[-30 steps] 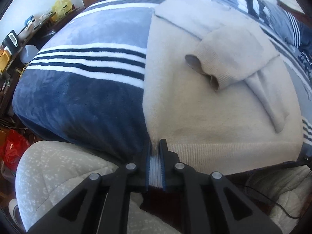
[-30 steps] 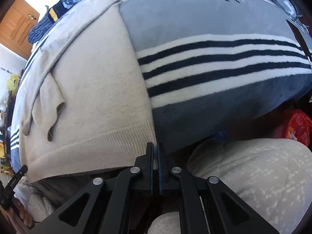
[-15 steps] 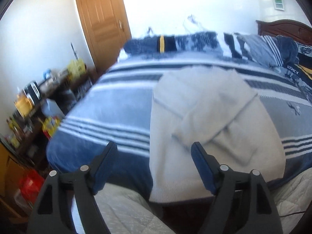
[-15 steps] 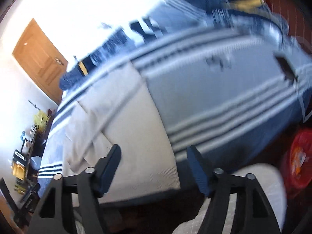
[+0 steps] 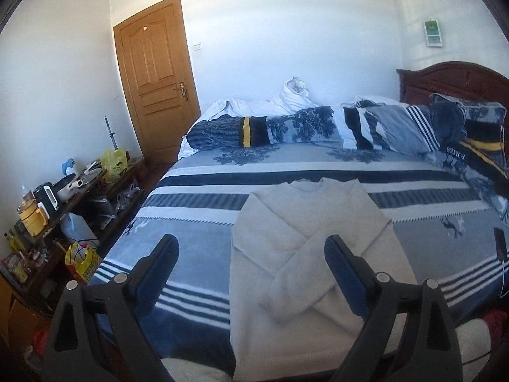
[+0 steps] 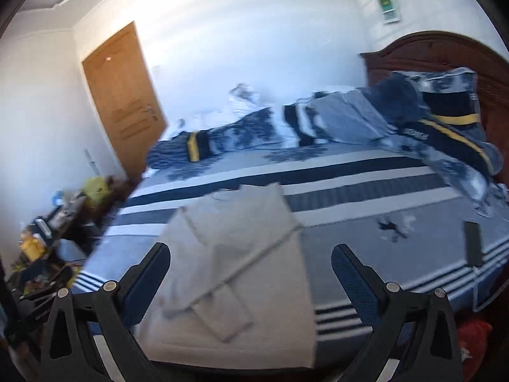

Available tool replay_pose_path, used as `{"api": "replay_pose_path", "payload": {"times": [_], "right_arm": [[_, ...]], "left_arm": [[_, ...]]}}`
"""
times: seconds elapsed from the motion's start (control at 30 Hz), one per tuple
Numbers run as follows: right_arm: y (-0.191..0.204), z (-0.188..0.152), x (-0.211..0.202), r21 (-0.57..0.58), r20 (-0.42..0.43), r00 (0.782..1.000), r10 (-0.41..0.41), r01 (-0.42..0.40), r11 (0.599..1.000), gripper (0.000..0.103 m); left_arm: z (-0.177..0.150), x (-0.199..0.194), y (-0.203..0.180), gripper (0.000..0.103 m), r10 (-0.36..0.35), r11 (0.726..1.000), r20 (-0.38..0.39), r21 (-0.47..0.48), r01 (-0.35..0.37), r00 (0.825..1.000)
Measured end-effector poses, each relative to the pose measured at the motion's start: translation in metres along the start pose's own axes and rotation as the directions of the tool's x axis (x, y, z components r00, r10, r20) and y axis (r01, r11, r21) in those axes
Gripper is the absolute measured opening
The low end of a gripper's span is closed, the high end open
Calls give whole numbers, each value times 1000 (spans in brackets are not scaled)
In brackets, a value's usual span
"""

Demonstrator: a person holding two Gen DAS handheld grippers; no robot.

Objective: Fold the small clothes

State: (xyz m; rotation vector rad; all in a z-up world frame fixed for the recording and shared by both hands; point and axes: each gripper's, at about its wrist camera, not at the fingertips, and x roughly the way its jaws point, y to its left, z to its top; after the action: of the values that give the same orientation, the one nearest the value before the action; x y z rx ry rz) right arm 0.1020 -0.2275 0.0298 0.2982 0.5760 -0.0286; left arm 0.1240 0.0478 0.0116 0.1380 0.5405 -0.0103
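sweater (image 5: pixel 305 248): flat on bed (image 5: pixel 197 232), sleeves crossed over chest, hem at near edge | left gripper (image 5: pixel 251 273): above sweater, jaws wide and opening, nothing between, touching nothing | right gripper (image 6: pixel 251 283): same, jaws widest, opening, empty

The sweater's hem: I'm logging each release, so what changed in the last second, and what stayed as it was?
Both grippers let go of the hem and rose away. The left gripper and right gripper are opening, with nothing between the jaws. The beige sweater stayed flat on the striped blanket, sleeves crossed over its front.
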Motion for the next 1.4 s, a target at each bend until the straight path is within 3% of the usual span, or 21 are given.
{"api": "replay_pose_path", "payload": {"times": [0.17, 0.43, 0.63, 0.73, 0.83, 1.0, 1.1, 1.2, 1.33, 1.4], "right_arm": [[18, 19, 27, -29, 2, 999, -39, 39, 999, 103], [40, 43, 85, -187, -55, 993, -105, 93, 978, 103], [34, 60, 142, -200, -111, 987, -113, 89, 976, 103], [24, 71, 170, -166, -136, 988, -72, 49, 985, 103], [3, 87, 204, -71, -188, 982, -13, -1, 997, 103], [-27, 119, 278, -37, -261, 965, 7, -18, 999, 103], [-44, 133, 332, 0, -354, 931, 85, -91, 996, 103], [-60, 139, 383, 8, -416, 906, 83, -88, 996, 103], [-80, 146, 444, 25, -461, 886, 44, -36, 999, 103], [-91, 147, 481, 65, -491, 869, 60, -32, 997, 102]], "left_arm": [[19, 30, 4, 92, -40, 998, -40, -41, 38, 998], [42, 102, 16, 92, -48, 996, -102, -75, 41, 994], [65, 163, 25, 92, -65, 995, -153, -90, 51, 986], [79, 202, 32, 92, -67, 993, -199, -106, 46, 978], [97, 253, 42, 92, -60, 993, -264, -112, 31, 963], [115, 331, 60, 92, -36, 989, -353, -148, -18, 935], [119, 379, 62, 92, -102, 982, -408, -185, 27, 907], [123, 430, 56, 92, -82, 989, -441, -148, 17, 894], [119, 503, 38, 92, -51, 998, -510, -57, 25, 859], [115, 539, 35, 92, -107, 993, -555, -98, 63, 825]]}}
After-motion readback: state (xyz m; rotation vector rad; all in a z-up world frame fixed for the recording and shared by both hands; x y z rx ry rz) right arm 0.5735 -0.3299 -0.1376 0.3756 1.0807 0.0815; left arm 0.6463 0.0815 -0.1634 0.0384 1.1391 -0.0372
